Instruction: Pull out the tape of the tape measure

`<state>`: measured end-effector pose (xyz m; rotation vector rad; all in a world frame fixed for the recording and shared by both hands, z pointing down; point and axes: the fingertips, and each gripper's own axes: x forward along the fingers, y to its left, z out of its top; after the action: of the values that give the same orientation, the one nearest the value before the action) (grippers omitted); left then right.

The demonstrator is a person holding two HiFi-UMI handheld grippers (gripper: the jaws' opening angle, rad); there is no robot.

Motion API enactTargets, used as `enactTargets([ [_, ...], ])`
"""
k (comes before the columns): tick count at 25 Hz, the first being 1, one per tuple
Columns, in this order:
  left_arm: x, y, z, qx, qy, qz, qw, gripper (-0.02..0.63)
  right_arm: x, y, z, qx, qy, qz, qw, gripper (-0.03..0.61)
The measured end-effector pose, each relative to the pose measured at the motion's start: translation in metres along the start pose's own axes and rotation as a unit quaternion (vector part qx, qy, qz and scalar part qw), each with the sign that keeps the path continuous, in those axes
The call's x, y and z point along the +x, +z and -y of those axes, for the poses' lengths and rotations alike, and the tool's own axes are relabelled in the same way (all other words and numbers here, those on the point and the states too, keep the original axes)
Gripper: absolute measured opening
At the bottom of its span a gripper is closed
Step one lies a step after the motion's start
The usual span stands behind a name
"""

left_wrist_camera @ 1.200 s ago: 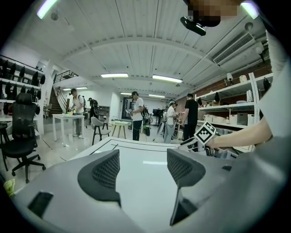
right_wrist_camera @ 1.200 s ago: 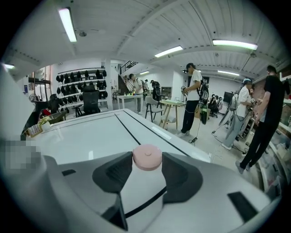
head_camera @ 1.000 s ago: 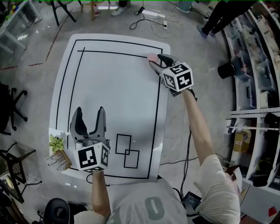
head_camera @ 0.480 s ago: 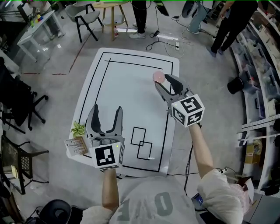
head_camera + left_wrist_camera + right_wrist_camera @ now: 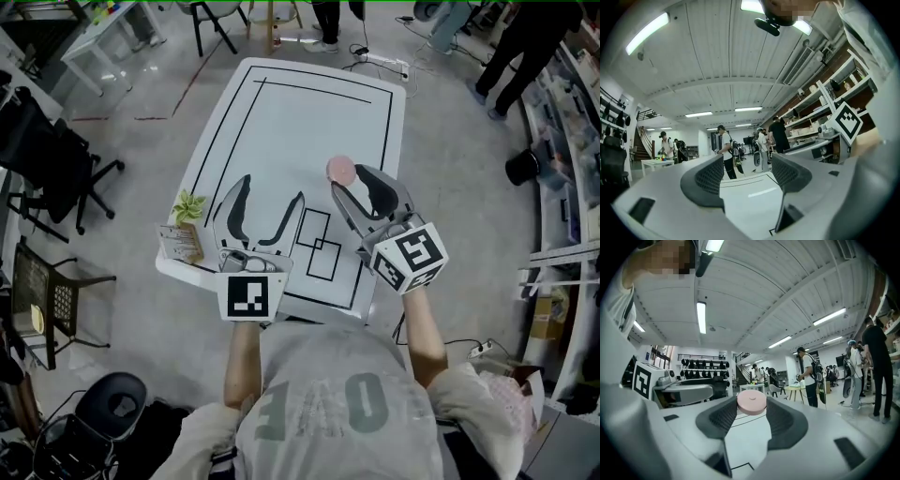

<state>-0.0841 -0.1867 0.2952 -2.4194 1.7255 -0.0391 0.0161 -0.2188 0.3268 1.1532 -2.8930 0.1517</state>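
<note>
Right gripper (image 5: 351, 178): fingers clenched on pink round tape measure (image 5: 751, 402), pinched at their tips. Left gripper (image 5: 746, 169): fingers released, spread wide; white table (image 5: 281, 122) beyond them.

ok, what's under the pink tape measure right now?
Only the white table, below the pink tape measure clamped at the tips of the right gripper. The spot straight beneath it and its underside are covered. No tape shows pulled out.
</note>
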Motion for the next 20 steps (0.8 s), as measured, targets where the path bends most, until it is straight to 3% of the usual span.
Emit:
enactTargets([
  [8,-0.033,-0.003,0.009,0.004,-0.029,0.009,0.9995,0.304,-0.017,-0.005,-0.044,-0.007,0.047,0.002,0.999,0.21],
  [20,-0.052,-0.003,0.024,0.07,-0.075,-0.015,0.9947,0.304,-0.008,-0.009,-0.076,-0.047,0.07,-0.012,0.996,0.21],
])
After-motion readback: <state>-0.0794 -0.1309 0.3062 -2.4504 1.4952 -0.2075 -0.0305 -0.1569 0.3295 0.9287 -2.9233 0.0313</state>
